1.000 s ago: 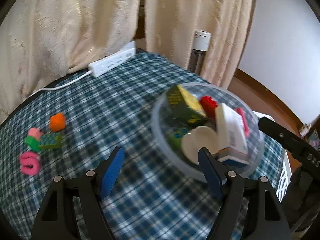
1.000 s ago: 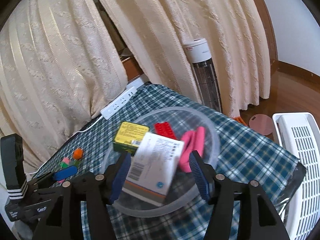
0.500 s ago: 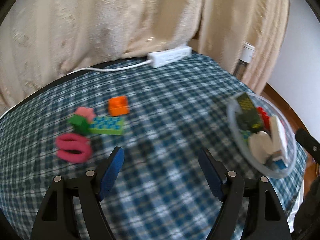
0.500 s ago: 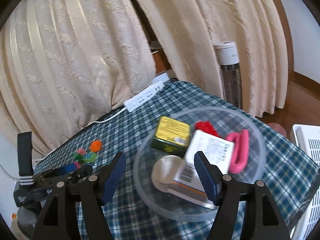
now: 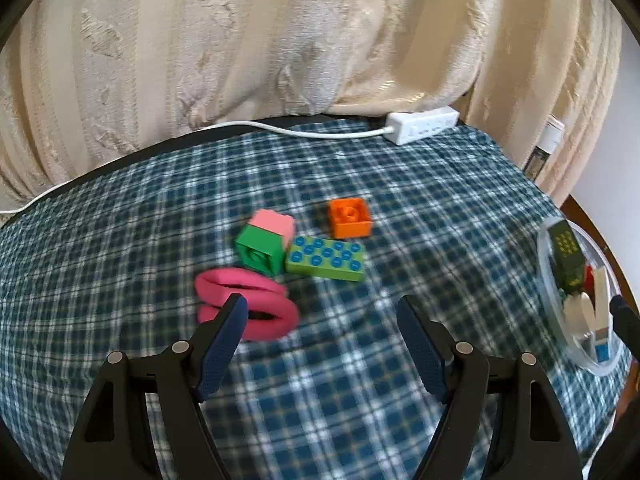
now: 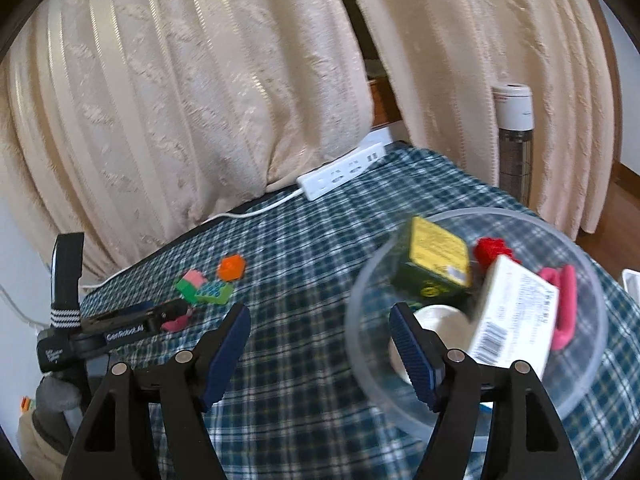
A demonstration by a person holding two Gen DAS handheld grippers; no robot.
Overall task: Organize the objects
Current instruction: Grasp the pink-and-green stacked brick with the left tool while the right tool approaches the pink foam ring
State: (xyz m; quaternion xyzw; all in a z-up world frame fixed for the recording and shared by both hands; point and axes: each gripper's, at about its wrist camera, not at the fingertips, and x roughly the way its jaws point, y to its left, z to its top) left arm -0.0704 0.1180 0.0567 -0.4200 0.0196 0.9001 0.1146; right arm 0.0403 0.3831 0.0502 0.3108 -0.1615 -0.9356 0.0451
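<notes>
My left gripper [image 5: 320, 310] hangs over the counter [image 5: 120, 240] with its fingers [image 5: 224, 344] spread wide, nothing between them. The counter has a blue-and-white check cloth. Just past the left fingertip lies a pink loop toy [image 5: 248, 308], partly hidden behind that finger. Beyond it, touching each other: a green cube [image 5: 258, 254] with a pink cube [image 5: 274, 222] against its far side, then a flat green brick with blue studs [image 5: 326, 262] just right of them. An orange block [image 5: 349, 218] sits just behind the flat brick, slightly apart. White power strip [image 5: 422, 125] at the far edge under the cream curtain [image 5: 280, 40], cord running left.

Right wrist view: same toy cluster sits left of centre, well apart from the clear bowl [image 6: 360, 320]. My left gripper body shows at the left edge there. My right gripper [image 6: 320, 322] is above the counter, fingers [image 6: 412, 356] apart and gripping nothing; the right finger overlaps the bowl's near-left rim in view, contact unclear. Inside the bowl: dark green box with yellow top [image 6: 436, 262], red brick [image 6: 490, 248], white carton with barcode [image 6: 516, 316] tilted, a white round lid-like piece [image 6: 438, 318], and a second pink loop [image 6: 564, 308] at the right side. Grey tower heater [image 6: 514, 136] stands behind the counter at right.
</notes>
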